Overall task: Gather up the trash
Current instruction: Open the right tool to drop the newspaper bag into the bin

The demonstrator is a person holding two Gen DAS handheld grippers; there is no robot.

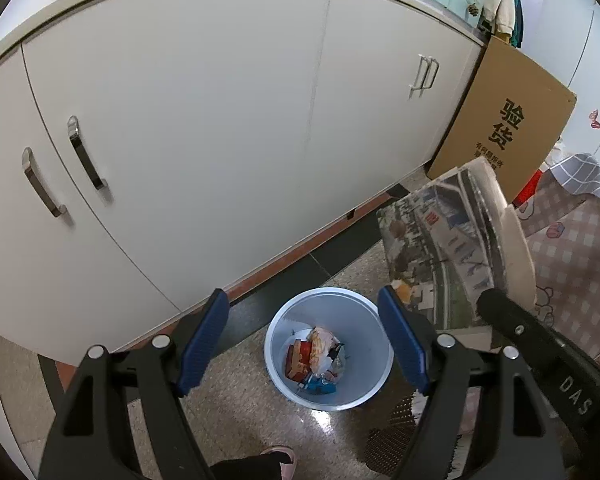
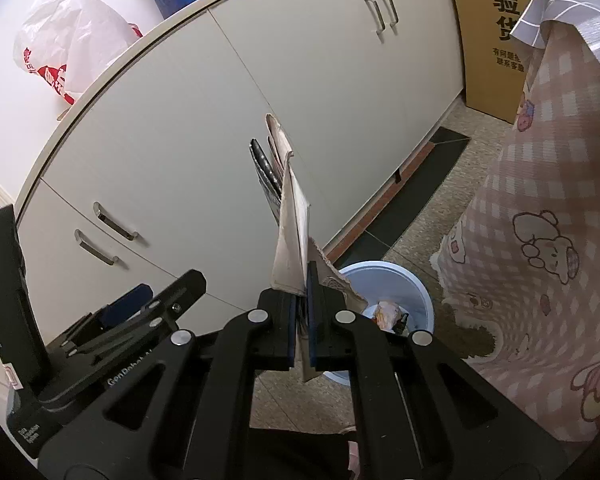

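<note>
Cardboard scrap (image 2: 290, 216) with printed sheets pinched edge-on in right gripper (image 2: 300, 320), jaws clamped tight on it. Pale blue bin (image 1: 276, 344) on floor below, wrappers (image 1: 314, 354) already at bottom. Left gripper (image 1: 304, 344) wide apart, empty, bin framed between blue pads (image 1: 204, 340). In left wrist view scrap sits at about 2 o'clock of bin, beside it rather than over mouth. Judgement: carry scrap toward 8 o'clock until over opening, lower long edge in first, then release; piece looks broad beside rim, may catch. White cabinet (image 1: 180, 120) close behind bin.
</note>
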